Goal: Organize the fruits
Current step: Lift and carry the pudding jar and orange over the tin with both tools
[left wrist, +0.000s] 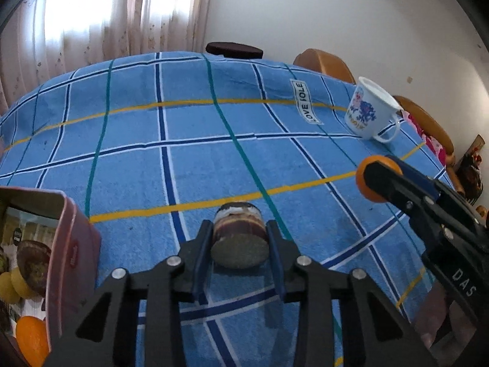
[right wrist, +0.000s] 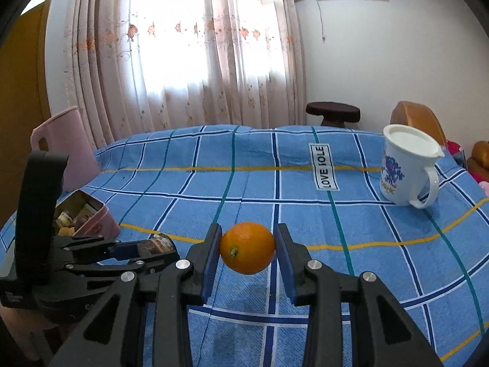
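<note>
My left gripper [left wrist: 240, 238] is shut on a brown, cut, cylinder-shaped fruit piece [left wrist: 238, 238] and holds it above the blue checked cloth. My right gripper [right wrist: 247, 252] is shut on an orange [right wrist: 247, 252] and holds it above the cloth; it shows at the right of the left wrist view [left wrist: 377, 180]. A pink tin box [left wrist: 71, 253] with fruits inside, including an orange [left wrist: 32, 336], stands at the left. In the right wrist view the box [right wrist: 97, 223] lies behind the left gripper [right wrist: 159, 246].
A white mug [right wrist: 408, 168] with a blue print stands at the far right of the table, also in the left wrist view [left wrist: 371, 111]. Wooden chairs [left wrist: 325, 62] and a dark stool [right wrist: 333, 111] stand beyond the table. A pink board [right wrist: 65, 143] leans at the far left.
</note>
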The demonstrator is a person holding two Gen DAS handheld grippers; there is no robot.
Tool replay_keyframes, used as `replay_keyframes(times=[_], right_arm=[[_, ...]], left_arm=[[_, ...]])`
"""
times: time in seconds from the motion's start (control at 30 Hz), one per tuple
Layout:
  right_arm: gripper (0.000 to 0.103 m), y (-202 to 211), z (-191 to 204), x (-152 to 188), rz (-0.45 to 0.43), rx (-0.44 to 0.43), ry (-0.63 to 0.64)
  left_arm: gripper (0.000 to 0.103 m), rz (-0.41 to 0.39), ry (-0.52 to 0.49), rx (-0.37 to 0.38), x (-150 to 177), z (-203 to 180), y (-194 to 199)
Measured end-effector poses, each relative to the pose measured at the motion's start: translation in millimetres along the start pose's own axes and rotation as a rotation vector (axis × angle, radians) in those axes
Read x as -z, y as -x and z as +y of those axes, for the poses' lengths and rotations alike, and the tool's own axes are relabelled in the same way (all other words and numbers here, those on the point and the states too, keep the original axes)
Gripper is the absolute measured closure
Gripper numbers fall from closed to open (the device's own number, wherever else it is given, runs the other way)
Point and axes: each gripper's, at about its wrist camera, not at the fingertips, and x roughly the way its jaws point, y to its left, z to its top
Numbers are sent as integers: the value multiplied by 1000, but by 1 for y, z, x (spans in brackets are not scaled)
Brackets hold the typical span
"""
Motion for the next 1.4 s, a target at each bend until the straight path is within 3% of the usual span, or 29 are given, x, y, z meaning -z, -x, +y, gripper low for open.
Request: replay_keyframes(times=[0.27,0.73,1.4], right_arm=[[66,11,1,1,-56,12,6],[66,27,10,6,-133,-1,27],[66,51,31,15,-233,-5,102]], left_arm=[[67,-77,-23,8,5,-6,18],[67,-223,-61,-48,12,-16,46],[67,-359,-79,-81,30,-19,78]])
